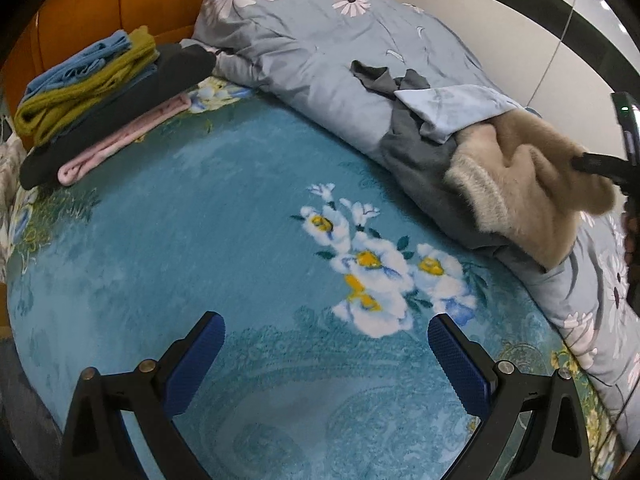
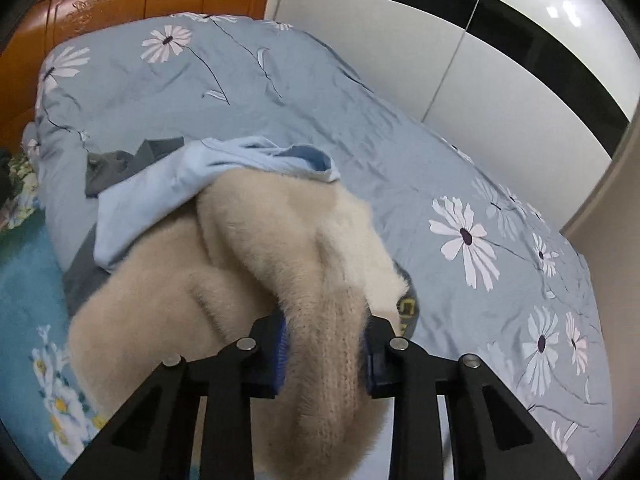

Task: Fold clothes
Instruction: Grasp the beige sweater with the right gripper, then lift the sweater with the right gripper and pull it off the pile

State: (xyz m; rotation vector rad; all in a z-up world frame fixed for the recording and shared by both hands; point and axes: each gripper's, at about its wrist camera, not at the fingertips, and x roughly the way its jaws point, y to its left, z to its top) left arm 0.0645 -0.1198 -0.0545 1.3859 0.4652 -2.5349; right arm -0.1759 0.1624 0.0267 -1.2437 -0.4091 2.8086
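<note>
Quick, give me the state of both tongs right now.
Left tongs: open, empty, over the blanket.
Right tongs: shut on the beige sweater.

Even indoor light, wardrobe point(image 2: 500, 80) glare, fisheye-bent edges, slight blur

I have bare teal floral bedspread point(image 1: 200, 220) ahead. The rolled grey-blue daisy quilt point(image 1: 320, 48) blocks right; folded clothes stack point(image 1: 100, 92) blocks far left.

Right tongs point(image 2: 325, 354) clamped on fuzzy beige sweater point(image 2: 224, 280)
</note>
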